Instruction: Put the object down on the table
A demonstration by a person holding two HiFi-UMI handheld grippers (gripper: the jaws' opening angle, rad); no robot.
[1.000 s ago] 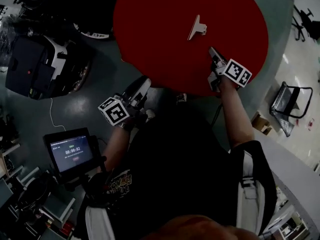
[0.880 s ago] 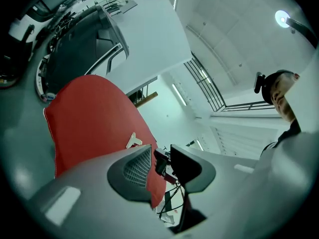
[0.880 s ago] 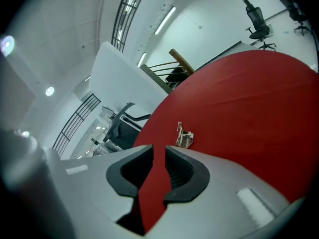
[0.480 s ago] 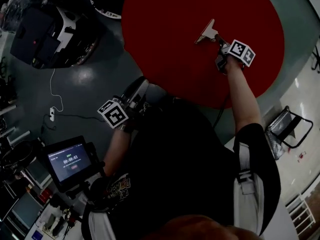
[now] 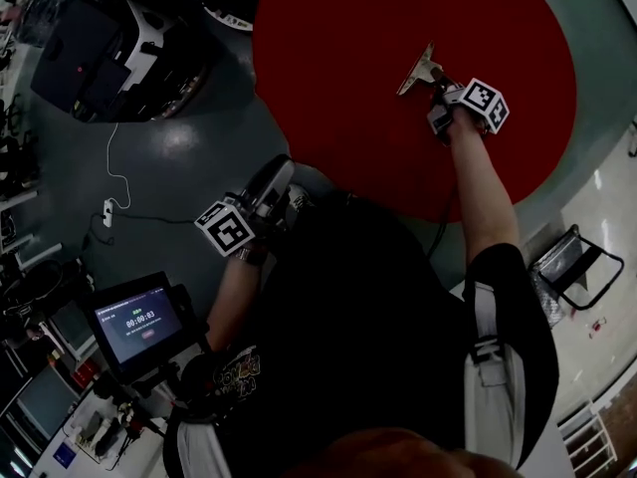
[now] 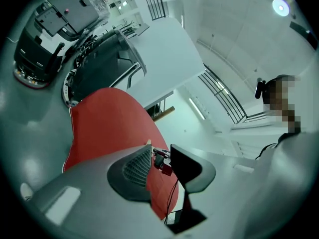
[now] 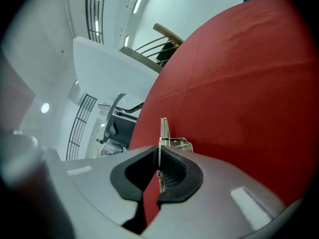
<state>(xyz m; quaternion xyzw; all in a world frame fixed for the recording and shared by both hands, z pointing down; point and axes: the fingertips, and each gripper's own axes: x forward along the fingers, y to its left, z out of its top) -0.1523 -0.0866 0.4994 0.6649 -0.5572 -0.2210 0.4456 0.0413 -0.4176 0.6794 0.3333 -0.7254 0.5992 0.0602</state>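
A small pale metal clip (image 5: 417,71) lies on the round red table (image 5: 338,88), right of its middle. My right gripper (image 5: 436,88) reaches it from the near side. Its jaws have just been closing and now pinch the clip's thin upright handle (image 7: 162,133) between the pads (image 7: 172,176). My left gripper (image 5: 283,174) hangs off the table by the person's body, near the table's front edge. It is open, and only the far red table (image 6: 107,128) shows through the gap of the left gripper (image 6: 162,162).
A black machine (image 5: 90,63) stands on the grey floor to the left, with a white cable (image 5: 112,182) trailing from it. A monitor on a stand (image 5: 134,322) sits lower left. A folding chair (image 5: 577,267) is at the right.
My right gripper has travelled from the table's near edge up to the clip and shut on its handle. The left gripper has sunk slightly beside the body.
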